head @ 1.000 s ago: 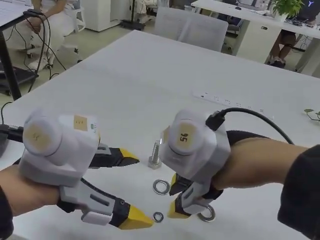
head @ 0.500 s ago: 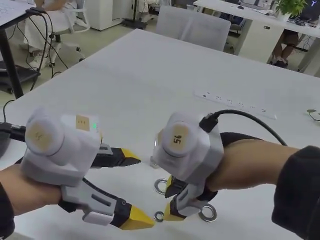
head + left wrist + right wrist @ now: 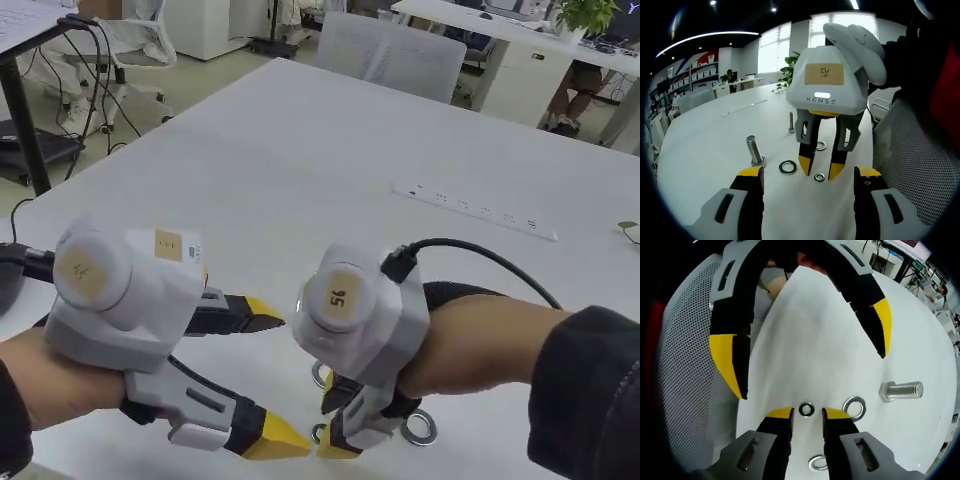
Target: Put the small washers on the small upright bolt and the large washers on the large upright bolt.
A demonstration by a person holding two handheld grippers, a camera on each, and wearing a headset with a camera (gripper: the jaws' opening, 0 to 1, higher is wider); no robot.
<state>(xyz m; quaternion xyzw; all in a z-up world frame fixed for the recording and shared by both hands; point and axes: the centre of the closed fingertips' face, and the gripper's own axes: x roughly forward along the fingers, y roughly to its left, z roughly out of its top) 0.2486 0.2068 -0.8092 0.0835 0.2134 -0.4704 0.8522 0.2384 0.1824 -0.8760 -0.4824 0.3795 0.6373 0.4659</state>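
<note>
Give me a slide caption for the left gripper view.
Right tool poised, jaws open, over a small washer, beside a large washer and the large upright bolt.

**Left claw wide, right claw narrowed**

In the head view the left claw (image 3: 278, 378) comes in from 8 o'clock and points toward 4 o'clock, its jaws spread wide. The right claw (image 3: 330, 415) hangs at 6 o'clock, tipped steeply down, its yellow tips a narrow gap apart, just off the left claw's lower tip. The bare right forearm (image 3: 480, 340) reaches in from 4 o'clock out of a dark sleeve (image 3: 595, 400). The left wrist (image 3: 40, 385) is bare.
</note>
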